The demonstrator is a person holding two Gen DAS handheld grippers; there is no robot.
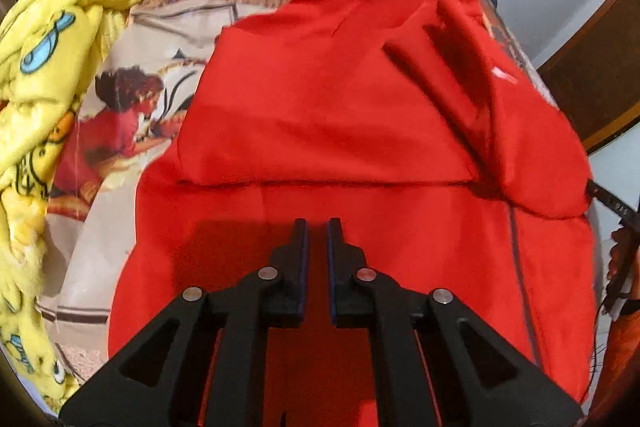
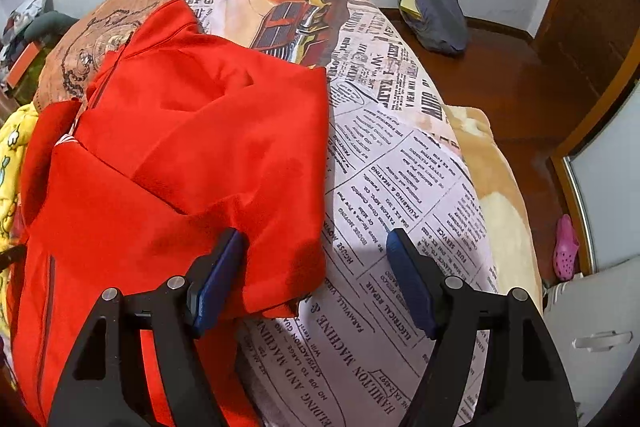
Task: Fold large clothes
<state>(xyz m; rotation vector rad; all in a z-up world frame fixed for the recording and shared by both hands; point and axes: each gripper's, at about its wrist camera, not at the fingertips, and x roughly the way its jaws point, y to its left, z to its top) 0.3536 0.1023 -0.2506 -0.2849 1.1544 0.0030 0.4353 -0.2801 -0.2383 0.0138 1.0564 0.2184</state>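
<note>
A large red zip jacket (image 1: 340, 107) lies partly folded on the bed, one layer doubled over across its middle. My left gripper (image 1: 317, 227) hovers over the jacket's lower part. Its jaws stand almost together and I see no cloth pinched between them. In the right wrist view the same jacket (image 2: 180, 147) fills the left half. My right gripper (image 2: 315, 233) is open and straddles the jacket's right edge. One of its fingers is over the red cloth and the other over the printed sheet. It grips nothing.
The bed wears a newspaper-print sheet (image 2: 400, 207). A yellow cartoon blanket (image 1: 48, 67) is bunched along the left side and a beige blanket (image 2: 492, 187) hangs off the right. On the wooden floor (image 2: 500, 75) lie a dark blue bag (image 2: 438, 11) and a pink clog (image 2: 565, 247).
</note>
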